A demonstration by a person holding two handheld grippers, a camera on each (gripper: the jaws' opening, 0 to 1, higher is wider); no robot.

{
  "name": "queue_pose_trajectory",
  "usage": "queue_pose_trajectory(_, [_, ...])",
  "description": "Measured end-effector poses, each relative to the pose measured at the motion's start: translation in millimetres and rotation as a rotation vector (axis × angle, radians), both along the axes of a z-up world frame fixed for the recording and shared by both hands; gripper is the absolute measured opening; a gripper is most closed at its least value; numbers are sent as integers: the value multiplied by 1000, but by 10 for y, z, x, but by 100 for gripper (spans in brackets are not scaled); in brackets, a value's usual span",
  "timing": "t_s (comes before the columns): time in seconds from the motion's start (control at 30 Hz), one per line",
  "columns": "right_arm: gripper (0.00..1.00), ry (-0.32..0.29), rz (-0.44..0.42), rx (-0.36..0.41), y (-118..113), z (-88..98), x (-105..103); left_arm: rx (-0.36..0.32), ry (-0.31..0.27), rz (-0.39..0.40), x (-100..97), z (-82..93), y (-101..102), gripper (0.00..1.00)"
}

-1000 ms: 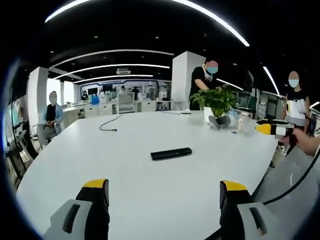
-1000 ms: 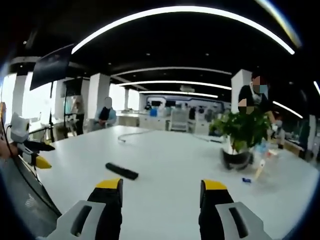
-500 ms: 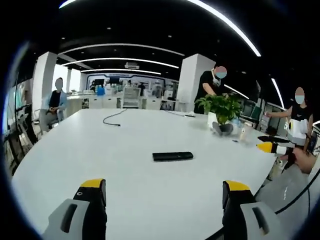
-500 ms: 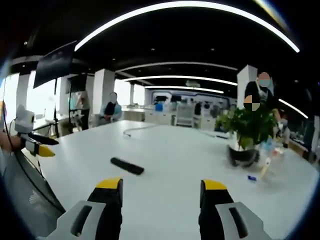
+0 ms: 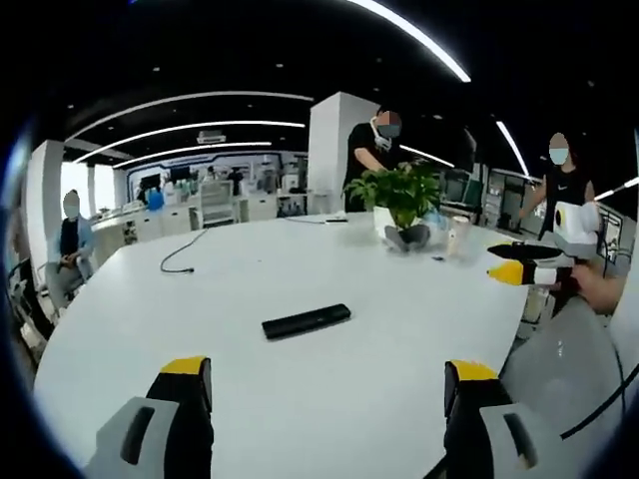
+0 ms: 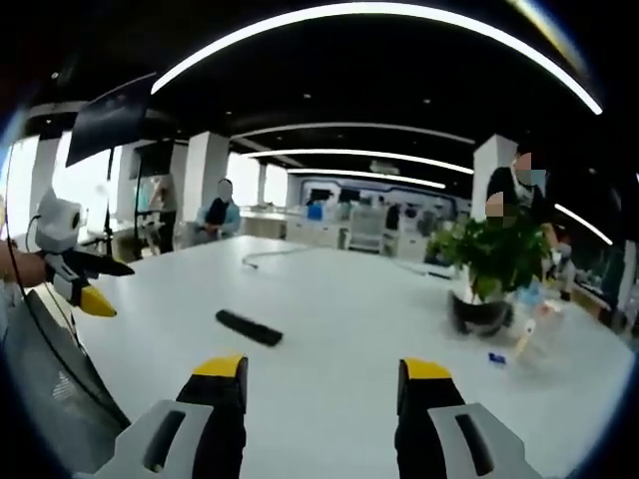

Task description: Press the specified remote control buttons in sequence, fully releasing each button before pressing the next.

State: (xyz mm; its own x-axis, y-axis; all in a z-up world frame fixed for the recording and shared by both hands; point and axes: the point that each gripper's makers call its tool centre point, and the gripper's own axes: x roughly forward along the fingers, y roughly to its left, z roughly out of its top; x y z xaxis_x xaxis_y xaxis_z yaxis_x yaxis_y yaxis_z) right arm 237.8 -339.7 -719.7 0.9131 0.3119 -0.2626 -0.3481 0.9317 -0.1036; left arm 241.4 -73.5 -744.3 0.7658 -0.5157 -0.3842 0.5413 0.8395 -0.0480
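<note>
A black remote control lies flat on the white table, well ahead of my left gripper, whose yellow-tipped jaws stand wide apart with nothing between them. In the right gripper view the same remote lies to the left of centre, ahead of my right gripper, which is open and holds nothing. The right gripper also shows at the right edge of the left gripper view, held by a hand. At the left edge of the right gripper view, the left gripper hangs beside the table.
A potted plant stands at the far right of the table with small items beside it. A dark cable lies at the far side. One person sits far left; two people stand behind the plant.
The left gripper view has swung, so the remote now sits further left and tilted in it. The right gripper view has barely shifted. Both grippers stay open.
</note>
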Motion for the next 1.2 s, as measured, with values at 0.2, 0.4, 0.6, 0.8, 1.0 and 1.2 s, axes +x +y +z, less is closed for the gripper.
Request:
queue_pose_trajectory(0.2, [58, 1, 1, -6, 3, 1, -4, 17, 3, -19, 117, 9, -14, 100])
queue_pose_trajectory(0.4, [57, -5, -4, -5, -15, 18, -8, -75, 30, 18, 257, 52, -40, 100])
queue_pose_trajectory(0.6, [55, 1, -1, -7, -13, 6, -8, -130, 74, 35, 393, -19, -69, 100])
queue_pose_trajectory(0.8, [54, 1, -6, -3, -27, 6, -7, -156, 94, 47, 612, -43, -131, 100])
queue_pose_trajectory(1.0, [53, 1, -11, 1, -37, 4, -4, -192, 98, 34, 743, 12, -347, 98])
queue_pose_trajectory(1.2, [51, 6, -7, -7, -29, -13, -1, -152, 96, -42, 823, 0, -539, 99])
